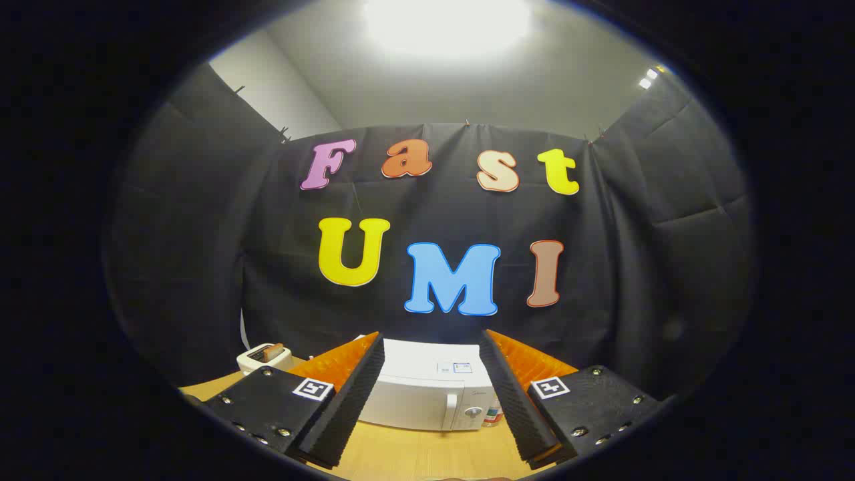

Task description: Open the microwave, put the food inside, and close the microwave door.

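**Two fingers apart, microwave framed between them**

Two fingers of the tongs [433,394] fill the lower part of the frame, spread wide with nothing held between them. Each carries a small square marker on its top, the left one [313,389] and the right one [550,387].

Below and between the fingers, at the bottom centre, lies the wooden surface [407,454], bare where it shows.

Beyond the fingertips, in the gap between them, stands the microwave [427,391], at lower centre. Its door is shut; a vertical handle [451,411] and a round knob [473,413] sit at its right side, and a small sticker shows on its top. Just right of the microwave, partly hidden by the right finger, is a small container [493,415]; I cannot tell what it is.

Left of the microwave, past the left finger at lower left, a toaster [262,358] rests on the surface with bread [274,351] sticking out of its slot.

Behind everything hangs the black cloth wall [200,267], and above it, at upper centre, a bright ceiling light [446,23].
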`<state>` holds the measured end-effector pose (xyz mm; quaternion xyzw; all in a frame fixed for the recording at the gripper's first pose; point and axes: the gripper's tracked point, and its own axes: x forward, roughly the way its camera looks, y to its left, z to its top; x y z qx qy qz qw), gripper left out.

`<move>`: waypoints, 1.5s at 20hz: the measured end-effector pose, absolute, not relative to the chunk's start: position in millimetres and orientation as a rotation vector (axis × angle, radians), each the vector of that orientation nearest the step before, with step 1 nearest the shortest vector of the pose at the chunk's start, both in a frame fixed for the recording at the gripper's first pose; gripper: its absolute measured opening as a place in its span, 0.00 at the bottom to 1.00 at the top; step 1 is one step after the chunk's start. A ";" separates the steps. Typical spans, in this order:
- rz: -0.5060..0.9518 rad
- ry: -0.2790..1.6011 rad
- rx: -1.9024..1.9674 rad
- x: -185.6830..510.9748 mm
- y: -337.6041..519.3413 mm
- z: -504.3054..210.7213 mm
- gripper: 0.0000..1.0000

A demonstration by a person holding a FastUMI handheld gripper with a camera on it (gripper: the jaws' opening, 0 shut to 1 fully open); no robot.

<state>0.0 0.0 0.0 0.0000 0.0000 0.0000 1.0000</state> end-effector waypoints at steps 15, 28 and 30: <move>0.012 -0.025 0.110 -6.8 8.6 20.3 0.94; 0.059 -0.035 0.049 7.7 27.8 -7.0 0.94; 0.050 -0.032 0.058 14.2 21.7 -15.8 0.94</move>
